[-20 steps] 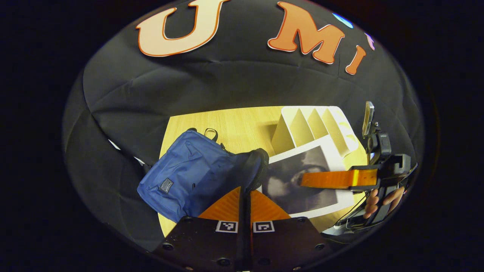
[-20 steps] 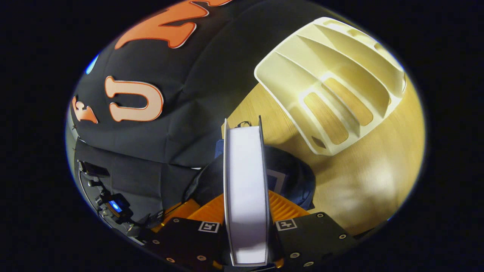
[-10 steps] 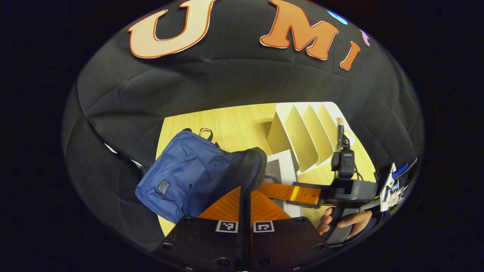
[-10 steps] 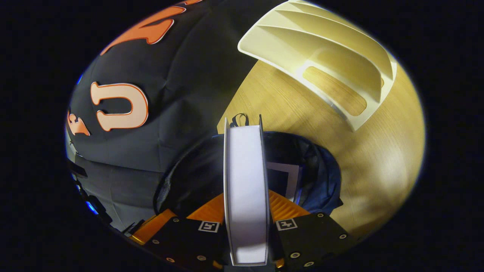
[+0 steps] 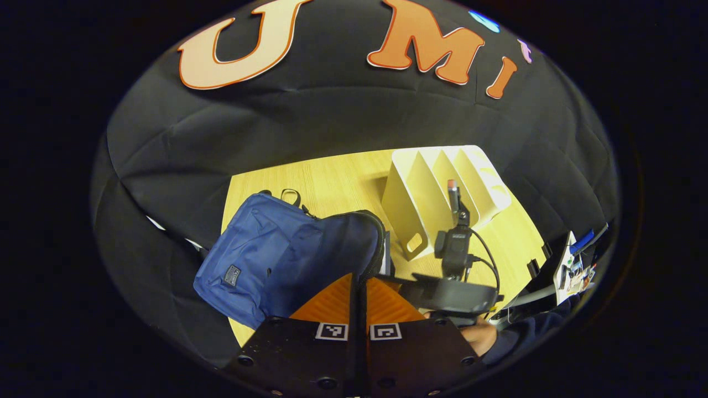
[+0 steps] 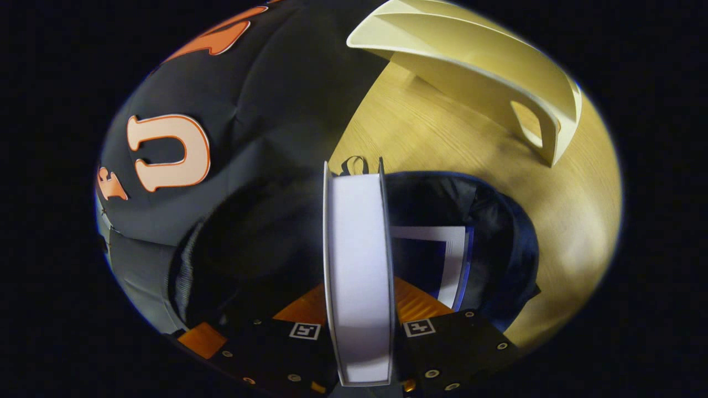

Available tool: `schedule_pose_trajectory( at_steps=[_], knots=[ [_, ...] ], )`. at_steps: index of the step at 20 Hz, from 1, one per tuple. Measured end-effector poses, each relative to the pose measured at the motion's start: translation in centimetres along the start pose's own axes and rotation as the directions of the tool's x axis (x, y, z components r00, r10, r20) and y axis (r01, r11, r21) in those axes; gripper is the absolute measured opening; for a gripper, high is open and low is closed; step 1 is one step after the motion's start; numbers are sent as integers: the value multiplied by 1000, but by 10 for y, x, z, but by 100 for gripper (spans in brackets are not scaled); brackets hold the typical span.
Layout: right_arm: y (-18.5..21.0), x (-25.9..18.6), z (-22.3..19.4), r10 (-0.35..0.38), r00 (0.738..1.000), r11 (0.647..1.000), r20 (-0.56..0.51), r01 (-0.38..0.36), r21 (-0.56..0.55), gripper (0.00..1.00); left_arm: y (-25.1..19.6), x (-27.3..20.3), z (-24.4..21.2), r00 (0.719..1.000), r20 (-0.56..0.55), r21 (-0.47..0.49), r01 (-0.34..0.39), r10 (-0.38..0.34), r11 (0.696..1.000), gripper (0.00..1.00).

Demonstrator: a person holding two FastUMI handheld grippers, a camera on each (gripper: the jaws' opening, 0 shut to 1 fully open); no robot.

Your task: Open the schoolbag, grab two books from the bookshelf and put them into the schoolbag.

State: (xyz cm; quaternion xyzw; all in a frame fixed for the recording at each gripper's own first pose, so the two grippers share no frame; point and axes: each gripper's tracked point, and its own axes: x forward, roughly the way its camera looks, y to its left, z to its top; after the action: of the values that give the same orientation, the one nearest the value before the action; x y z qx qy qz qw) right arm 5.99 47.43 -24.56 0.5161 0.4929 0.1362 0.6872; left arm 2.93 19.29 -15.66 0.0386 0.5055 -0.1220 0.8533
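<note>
The blue schoolbag lies on the wooden table, its mouth held up. My left gripper is shut on the bag's zipper rim. My right gripper is shut on a book, whose white page edge faces the camera between the fingers. That book is lowered into the bag's dark mouth. Another book lies inside the bag to its right. The right gripper's housing, held by a hand, sits just behind the bag's rim.
The cream bookshelf with slanted dividers stands on the table behind and right of the bag; its side wall is close above the bag's mouth. Bare table lies right of the bag. Black cloth surrounds the table.
The right gripper has swung left and down with the book, from beside the bag into its mouth. The left gripper has kept its hold on the rim.
</note>
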Motion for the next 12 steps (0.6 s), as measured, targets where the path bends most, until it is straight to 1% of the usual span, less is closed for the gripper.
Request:
schedule_pose_trajectory(
  at_steps=[3,7,9,10,11,12],
  knots=[
    [3,8,-10,18,1000,1000,-18,-17,19,40,6,0,0,1000,11,10,-11,11,1000,0],
    [2,17,-13,42,998,998,-38,-41,43,40,9,-3,-3,1000,13,-1,-13,13,1000,0],
    [1,18,-20,36,996,997,-77,-31,66,41,12,-4,-3,1000,11,-15,-12,12,1000,0],
    [-2,17,-23,16,995,998,-99,-9,67,34,13,-5,-3,1000,16,-18,-11,11,1000,0],
    [-4,14,-26,-2,994,997,-110,9,71,45,15,-4,-5,1000,14,-22,-12,13,1000,1],
    [-9,9,-24,-29,993,998,-118,36,56,51,16,-4,-4,1000,17,-30,-13,13,999,0]
  ],
)
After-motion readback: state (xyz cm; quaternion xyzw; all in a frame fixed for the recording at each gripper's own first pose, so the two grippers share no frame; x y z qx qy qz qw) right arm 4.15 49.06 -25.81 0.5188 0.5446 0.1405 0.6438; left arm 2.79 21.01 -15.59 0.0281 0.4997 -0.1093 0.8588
